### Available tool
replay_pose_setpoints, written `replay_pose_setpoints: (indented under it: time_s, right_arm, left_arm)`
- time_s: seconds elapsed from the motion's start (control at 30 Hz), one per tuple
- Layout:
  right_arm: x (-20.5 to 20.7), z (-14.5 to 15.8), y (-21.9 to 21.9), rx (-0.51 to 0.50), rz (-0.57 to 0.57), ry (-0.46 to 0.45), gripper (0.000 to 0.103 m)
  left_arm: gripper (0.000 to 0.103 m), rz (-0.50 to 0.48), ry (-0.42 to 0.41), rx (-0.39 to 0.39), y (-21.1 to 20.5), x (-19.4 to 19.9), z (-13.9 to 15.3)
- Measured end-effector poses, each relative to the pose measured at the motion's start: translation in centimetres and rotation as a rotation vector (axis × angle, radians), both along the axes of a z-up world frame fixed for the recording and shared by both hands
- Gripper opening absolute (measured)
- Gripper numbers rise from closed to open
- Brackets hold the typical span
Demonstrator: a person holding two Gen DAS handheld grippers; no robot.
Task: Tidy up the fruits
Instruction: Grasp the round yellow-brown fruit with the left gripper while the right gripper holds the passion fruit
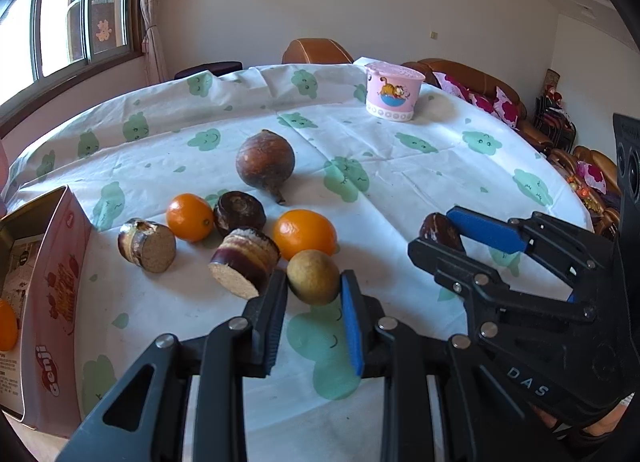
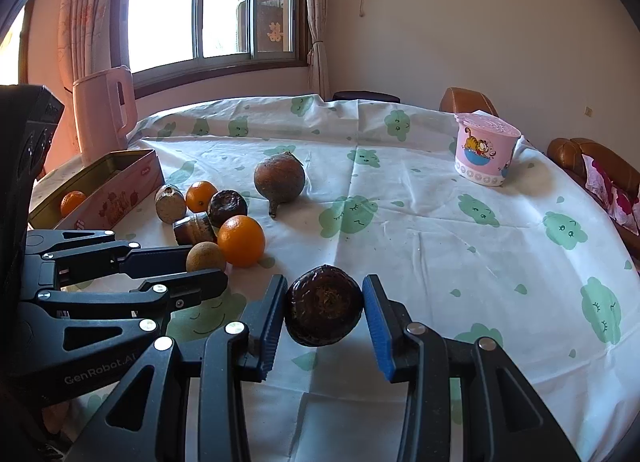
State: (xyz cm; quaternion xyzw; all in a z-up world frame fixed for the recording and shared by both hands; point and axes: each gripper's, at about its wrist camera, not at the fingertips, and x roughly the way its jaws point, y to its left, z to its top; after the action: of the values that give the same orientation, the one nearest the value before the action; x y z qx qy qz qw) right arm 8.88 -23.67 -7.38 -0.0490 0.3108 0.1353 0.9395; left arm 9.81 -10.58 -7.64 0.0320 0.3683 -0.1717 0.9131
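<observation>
Left wrist view had the left gripper (image 1: 314, 294) with its jaws clamped on the small tan fruit (image 1: 313, 277), still low against the bench (image 1: 400, 182), right at the front edge of the pile beside the nearest orange (image 1: 305, 234). The open tin (image 1: 52, 286) sat off to that gripper's left, one orange already inside, so I'd guess the carry goes left past the cut brown chunks (image 1: 244, 262). Right gripper (image 2: 324, 310) was clamped on a dark round fruit (image 2: 324, 306), farther from the tin, so the left hand looked better placed to drop first.
</observation>
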Motion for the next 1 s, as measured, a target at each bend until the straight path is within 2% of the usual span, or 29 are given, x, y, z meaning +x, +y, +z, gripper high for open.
replay_pose_setpoints:
  time_s: [0.57,1.0]
  right_arm:
    - [-1.7,1.0,0.0,0.028,0.012,-0.144,0.041]
    - [-2.7,1.4,-0.4,0.049,0.009,-0.217,0.041]
  left_arm:
    - [0.028,0.037,-0.136,-0.019,0.5,-1.7,1.4]
    - [0.028,0.049,-0.194,-0.026,0.7,-2.6,1.9]
